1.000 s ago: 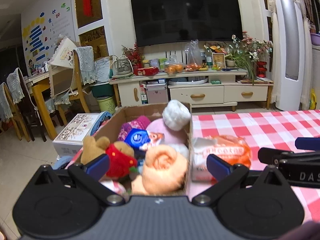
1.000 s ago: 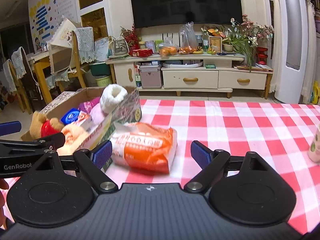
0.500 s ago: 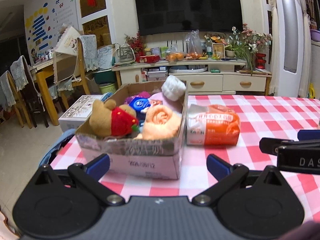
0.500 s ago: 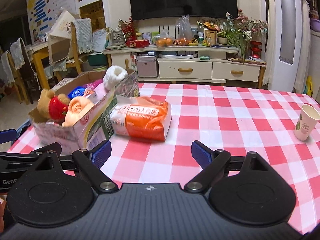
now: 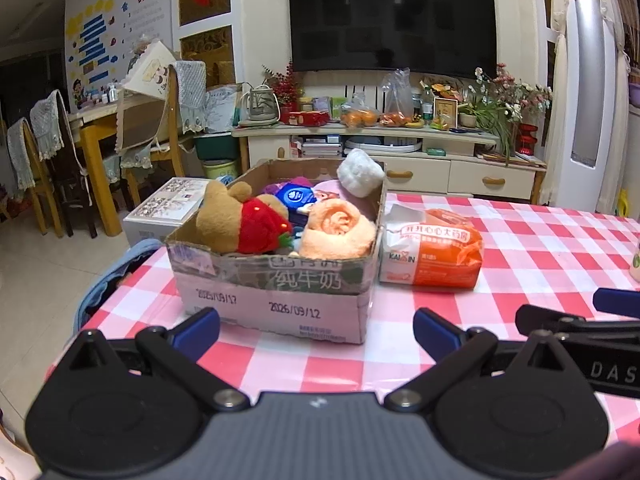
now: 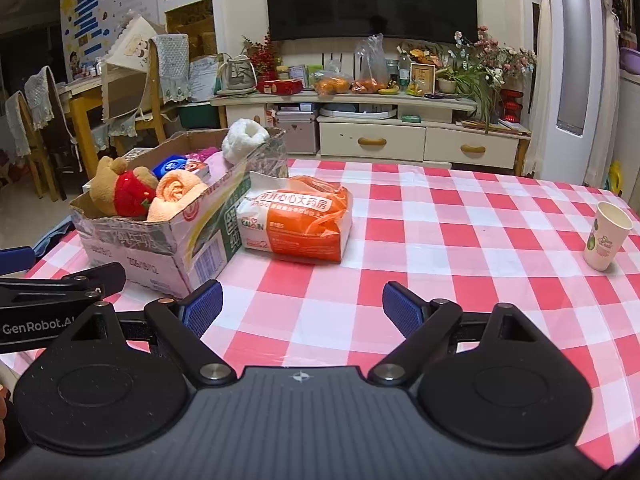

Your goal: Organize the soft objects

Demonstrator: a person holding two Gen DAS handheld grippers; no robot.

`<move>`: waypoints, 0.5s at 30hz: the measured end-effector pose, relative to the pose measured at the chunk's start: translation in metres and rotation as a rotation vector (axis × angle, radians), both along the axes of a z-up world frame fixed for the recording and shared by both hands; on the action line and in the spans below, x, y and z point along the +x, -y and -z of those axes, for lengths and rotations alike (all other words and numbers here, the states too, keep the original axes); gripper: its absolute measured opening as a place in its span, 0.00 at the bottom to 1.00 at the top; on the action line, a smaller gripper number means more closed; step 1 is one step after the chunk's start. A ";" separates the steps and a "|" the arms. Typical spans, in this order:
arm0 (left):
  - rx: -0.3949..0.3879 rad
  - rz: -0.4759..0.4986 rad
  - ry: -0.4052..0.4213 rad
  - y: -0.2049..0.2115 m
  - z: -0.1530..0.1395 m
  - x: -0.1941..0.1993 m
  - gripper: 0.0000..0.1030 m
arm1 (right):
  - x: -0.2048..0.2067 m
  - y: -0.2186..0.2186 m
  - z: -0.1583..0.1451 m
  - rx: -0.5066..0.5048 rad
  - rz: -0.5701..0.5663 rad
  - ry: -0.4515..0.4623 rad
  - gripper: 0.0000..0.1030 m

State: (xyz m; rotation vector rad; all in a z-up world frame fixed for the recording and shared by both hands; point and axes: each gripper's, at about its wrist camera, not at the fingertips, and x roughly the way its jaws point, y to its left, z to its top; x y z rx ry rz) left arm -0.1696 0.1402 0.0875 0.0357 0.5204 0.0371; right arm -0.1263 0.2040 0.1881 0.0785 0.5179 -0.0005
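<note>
Both grippers level, jaws wide, near box [image 5: 276,292].

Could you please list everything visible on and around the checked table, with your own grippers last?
cardboard box: one, brown, left end of the table
plush bear: one, tan with red top, in the box
rolled towel: one, peach, in the box
white fluffy roll: one, at the box's far right corner
blue packet: one, in the box
orange-and-white bag: one, beside the box on its right
paper cup: one, white, upright, right edge
tablecloth: one, red-and-white check
left gripper: open, empty
right gripper: open, empty
</note>
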 end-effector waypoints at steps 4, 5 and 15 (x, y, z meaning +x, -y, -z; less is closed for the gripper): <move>-0.016 -0.003 -0.006 -0.005 0.002 0.001 0.99 | 0.000 -0.004 0.001 -0.008 -0.007 0.001 1.00; -0.018 -0.004 -0.008 -0.006 0.002 0.001 0.99 | 0.000 -0.005 0.002 -0.010 -0.008 0.001 1.00; -0.023 -0.011 -0.033 -0.012 0.009 0.002 0.99 | 0.001 -0.013 0.007 -0.039 -0.022 0.006 1.00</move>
